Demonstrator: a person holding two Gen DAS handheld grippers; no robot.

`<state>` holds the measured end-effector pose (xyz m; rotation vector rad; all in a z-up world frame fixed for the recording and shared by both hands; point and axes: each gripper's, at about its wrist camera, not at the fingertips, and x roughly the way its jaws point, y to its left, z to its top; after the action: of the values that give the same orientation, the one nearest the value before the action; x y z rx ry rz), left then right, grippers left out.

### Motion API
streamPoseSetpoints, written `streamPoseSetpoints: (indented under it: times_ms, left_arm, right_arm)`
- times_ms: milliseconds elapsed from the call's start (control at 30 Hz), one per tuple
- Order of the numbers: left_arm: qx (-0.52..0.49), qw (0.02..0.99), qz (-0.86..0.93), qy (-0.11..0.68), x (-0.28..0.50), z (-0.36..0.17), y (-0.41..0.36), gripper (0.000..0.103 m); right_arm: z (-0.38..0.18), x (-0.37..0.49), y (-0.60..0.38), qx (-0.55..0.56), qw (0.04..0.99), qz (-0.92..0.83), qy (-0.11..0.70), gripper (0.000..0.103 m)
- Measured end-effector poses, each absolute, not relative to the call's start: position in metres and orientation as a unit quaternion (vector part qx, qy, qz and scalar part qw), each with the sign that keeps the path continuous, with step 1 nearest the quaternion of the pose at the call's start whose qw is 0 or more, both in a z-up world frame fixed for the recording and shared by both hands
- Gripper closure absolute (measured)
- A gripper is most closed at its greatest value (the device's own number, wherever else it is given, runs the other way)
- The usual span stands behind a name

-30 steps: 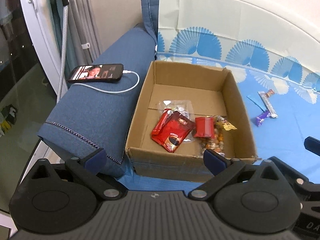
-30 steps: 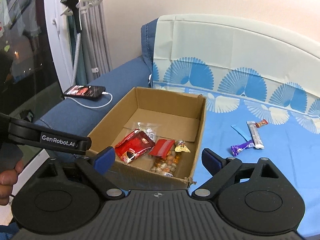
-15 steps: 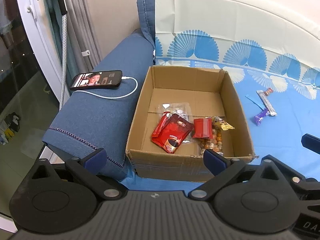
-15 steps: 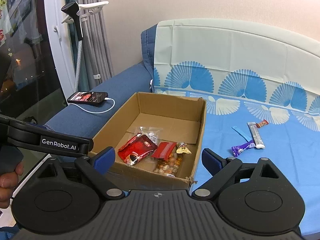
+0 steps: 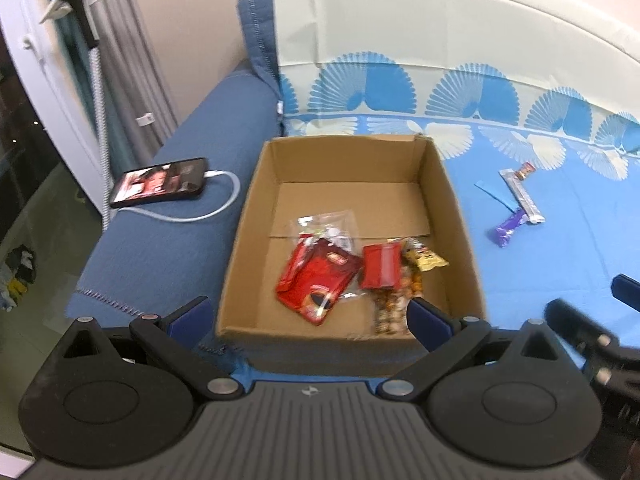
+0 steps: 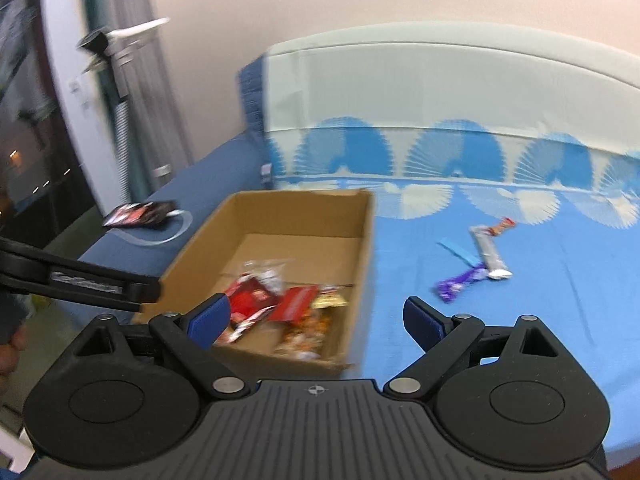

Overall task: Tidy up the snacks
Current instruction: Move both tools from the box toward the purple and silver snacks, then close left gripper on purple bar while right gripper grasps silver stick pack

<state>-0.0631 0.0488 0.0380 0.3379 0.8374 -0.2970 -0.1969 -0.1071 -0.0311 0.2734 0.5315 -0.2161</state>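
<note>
The sofa (image 5: 540,264) carries an open box (image 5: 460,216) holding a red pouch (image 5: 316,280), its print too blurred to read, and a nut bag (image 5: 390,304). Right of it lie a silver bar (image 5: 522,196) and purple candy (image 5: 508,230). The left gripper (image 5: 310,316) and right gripper (image 6: 316,320) both gape empty, hovering before the box.

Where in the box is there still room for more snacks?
The cardboard box is bare along its back wall and left wall. The near right part is crowded with the red packets and nut bag.
</note>
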Motion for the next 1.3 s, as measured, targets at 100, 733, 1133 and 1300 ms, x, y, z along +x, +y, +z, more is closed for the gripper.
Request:
streamPoseSetpoints:
  times_ms: [100, 733, 1133, 1300]
  left_arm:
    - [0.162, 0.88, -0.149, 0.42, -0.051, 0.036, 0.026, 0.0]
    - [0.315, 0.827, -0.216, 0.412, 0.04, -0.033, -0.183, 0.0]
    - [0.41, 0.69, -0.345, 0.486, 0.109, -0.194, -0.338, 0.0]
    - [0.378, 0.69, -0.315, 0.531, 0.15, -0.219, -0.347, 0.0]
  right_arm:
    - [-0.043, -0.197, -0.142, 0.146, 0.943, -0.148, 0.262, 0.009]
    - [-0.192, -0.035, -0.404, 0.198, 0.885, -0.261, 0.33, 0.009]
    - [-0.245, 0.053, -0.447, 0.156, 0.893, -0.126, 0.403, 0.008]
    - [-0.258, 0.061, -0.435, 0.047, 0.91, -0.118, 0.395, 0.0]
